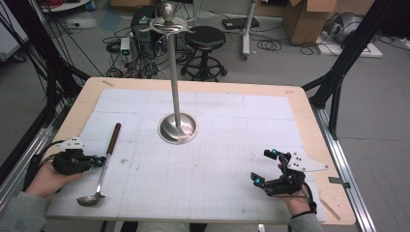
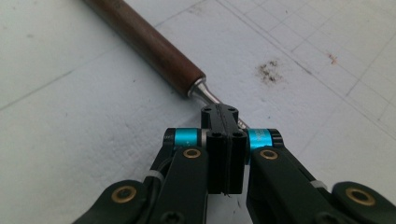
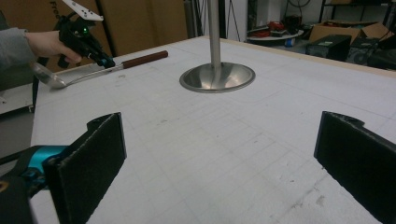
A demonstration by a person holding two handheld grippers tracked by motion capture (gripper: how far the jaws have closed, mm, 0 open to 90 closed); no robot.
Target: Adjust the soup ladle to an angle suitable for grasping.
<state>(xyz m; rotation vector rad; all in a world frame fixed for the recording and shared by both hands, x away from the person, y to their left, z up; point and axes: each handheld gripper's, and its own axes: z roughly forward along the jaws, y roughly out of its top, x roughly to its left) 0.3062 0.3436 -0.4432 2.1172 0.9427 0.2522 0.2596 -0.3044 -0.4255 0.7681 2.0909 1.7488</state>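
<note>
ladle (image 1: 104, 164) lying flat near the table's (image 1: 300, 111) left edge, long axis running near-to-far, bowl nearest, wooden handle pointing far. left gripper (image 1: 99, 161) sitting pinched shut against the metal shank; whether it grips, cannot tell. right gripper (image 1: 263, 168) resting wide open, empty.

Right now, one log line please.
left gripper: shut at ladle shank | right gripper: open, empty | stand: mid-table
</note>
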